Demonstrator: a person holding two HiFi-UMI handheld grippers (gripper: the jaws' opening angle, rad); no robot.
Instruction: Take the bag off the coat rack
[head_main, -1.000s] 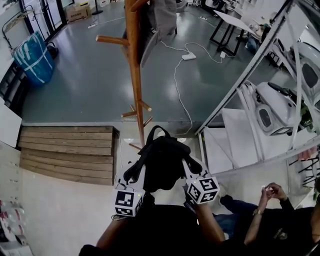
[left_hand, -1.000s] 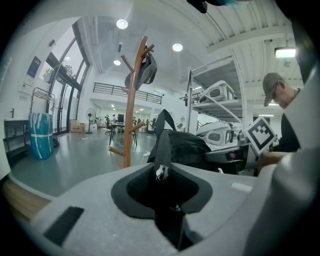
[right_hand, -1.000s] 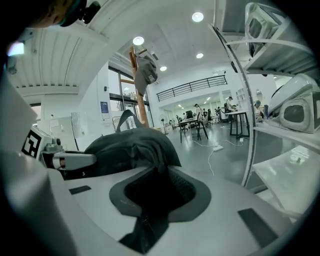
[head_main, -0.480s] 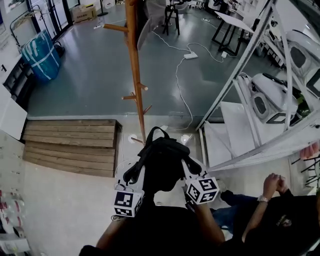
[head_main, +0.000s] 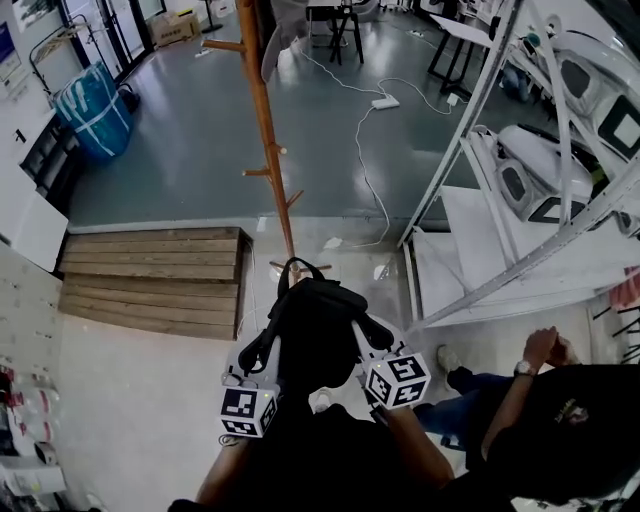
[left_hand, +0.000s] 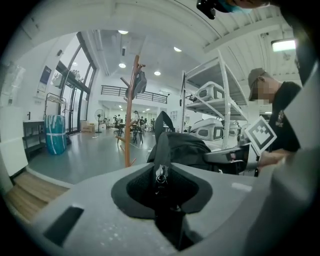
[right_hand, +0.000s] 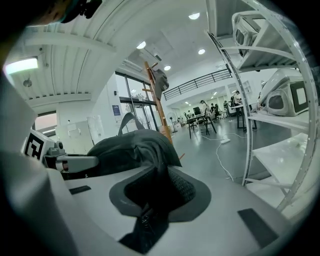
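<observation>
Bag (head_main: 315, 330) is slung between left gripper (left_hand: 160, 181) and right gripper (right_hand: 149, 202), each clamped on its fabric, with the rack (head_main: 266, 130) well ahead of both; removal judged complete.

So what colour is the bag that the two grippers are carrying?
The bag is black all over, straps included. The head view shows it best.

The tall wooden coat rack (head_main: 268, 130) was cut off by the head view's top edge, and part of its foot lay behind the black fabric bag (head_main: 315, 335). From above, that bag also covered the tips of the left gripper (left_hand: 160, 180) and right gripper (right_hand: 150, 205) (each gripper's own view did show them). The seated person in dark clothes (head_main: 560, 430) was cut by the right edge. The distant figures (left_hand: 136, 120) in the hall were too small to tell.
</observation>
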